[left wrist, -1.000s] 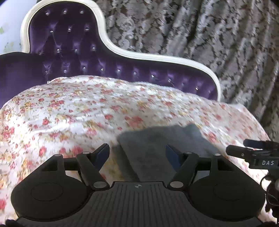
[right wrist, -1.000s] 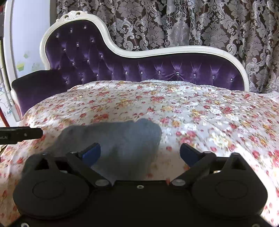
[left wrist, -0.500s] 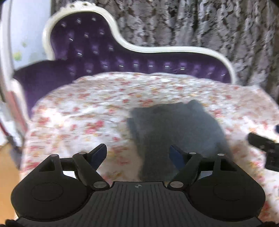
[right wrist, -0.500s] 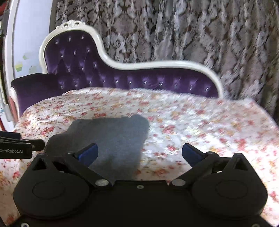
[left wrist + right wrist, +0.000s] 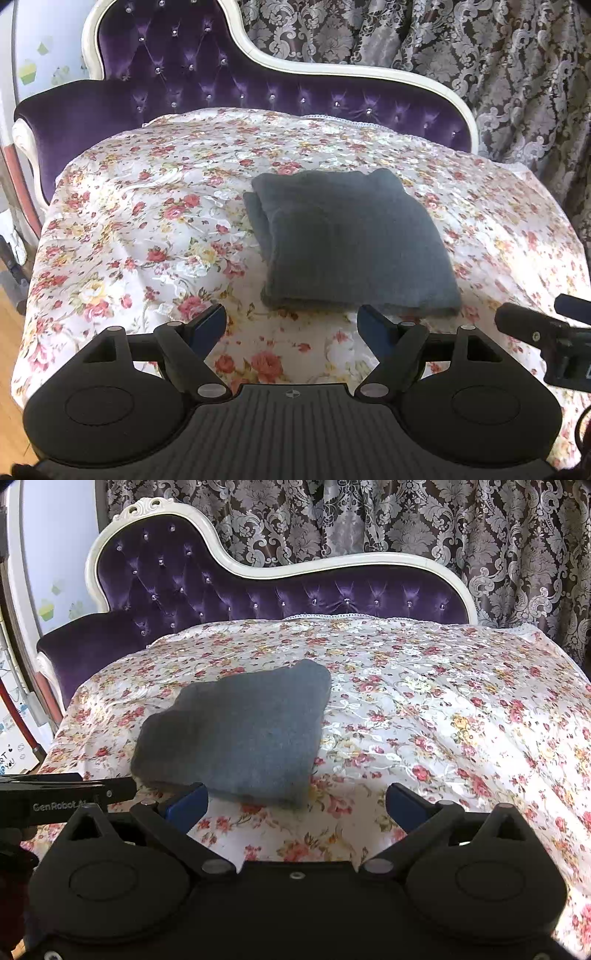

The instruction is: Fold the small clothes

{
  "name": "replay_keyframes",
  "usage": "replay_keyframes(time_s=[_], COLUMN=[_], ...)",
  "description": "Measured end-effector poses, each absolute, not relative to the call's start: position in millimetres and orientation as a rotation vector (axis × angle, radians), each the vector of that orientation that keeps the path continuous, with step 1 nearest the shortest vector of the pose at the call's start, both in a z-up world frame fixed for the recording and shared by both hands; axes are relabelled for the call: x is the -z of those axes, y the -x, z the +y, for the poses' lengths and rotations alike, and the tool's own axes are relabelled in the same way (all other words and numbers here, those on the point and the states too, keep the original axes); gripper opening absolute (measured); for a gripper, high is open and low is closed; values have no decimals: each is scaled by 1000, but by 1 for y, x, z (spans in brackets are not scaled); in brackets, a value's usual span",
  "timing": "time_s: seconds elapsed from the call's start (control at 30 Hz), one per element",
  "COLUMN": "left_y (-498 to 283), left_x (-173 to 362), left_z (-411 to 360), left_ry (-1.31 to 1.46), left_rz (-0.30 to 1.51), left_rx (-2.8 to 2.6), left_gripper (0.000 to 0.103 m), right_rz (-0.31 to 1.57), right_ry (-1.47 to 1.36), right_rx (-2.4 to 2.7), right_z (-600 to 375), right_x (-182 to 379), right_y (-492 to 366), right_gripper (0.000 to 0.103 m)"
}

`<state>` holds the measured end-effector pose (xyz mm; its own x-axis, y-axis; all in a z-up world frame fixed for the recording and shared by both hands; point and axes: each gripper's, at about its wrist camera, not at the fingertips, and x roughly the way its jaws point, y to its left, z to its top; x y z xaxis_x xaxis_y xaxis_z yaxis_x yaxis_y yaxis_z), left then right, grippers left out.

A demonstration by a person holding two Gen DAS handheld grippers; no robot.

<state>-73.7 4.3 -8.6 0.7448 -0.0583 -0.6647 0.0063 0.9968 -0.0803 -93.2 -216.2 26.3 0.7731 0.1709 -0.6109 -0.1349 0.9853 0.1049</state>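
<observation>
A dark grey garment (image 5: 351, 242) lies folded in a thick rectangle on the floral sheet (image 5: 147, 229). It also shows in the right wrist view (image 5: 240, 734). My left gripper (image 5: 291, 326) is open and empty, held just short of the garment's near edge. My right gripper (image 5: 295, 806) is open and empty, near the garment's near right corner. The right gripper shows at the right edge of the left wrist view (image 5: 546, 332), and the left gripper at the left edge of the right wrist view (image 5: 66, 794).
The sheet covers a purple tufted chaise with a white frame (image 5: 258, 59). Patterned curtains (image 5: 406, 517) hang behind. A wooden floor (image 5: 9, 332) and a wall lie to the left. The sheet's right half (image 5: 461, 709) holds nothing.
Both grippers have pulled back and up from the garment, which now lies in full view in front of them. Both stay open.
</observation>
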Motion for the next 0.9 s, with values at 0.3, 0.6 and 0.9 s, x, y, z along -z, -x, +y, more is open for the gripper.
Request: replay_keyframes(time_s=[0.3, 0.6, 0.9], left_y=[85, 90, 91], left_x=[6, 3, 2], left_z=[-4, -7, -6], left_ry=[39, 35, 35], left_rz=[711, 704, 704], left_rx=[40, 36, 37], left_gripper=[77, 77, 77], right_rz=[655, 670, 682], right_ry=[-61, -73, -74], right_rx=[-159, -171, -181], right_z=[-220, -219, -215], right_x=[-30, -27, -25], right_y=[104, 102, 102], right_gripper=[102, 102, 102])
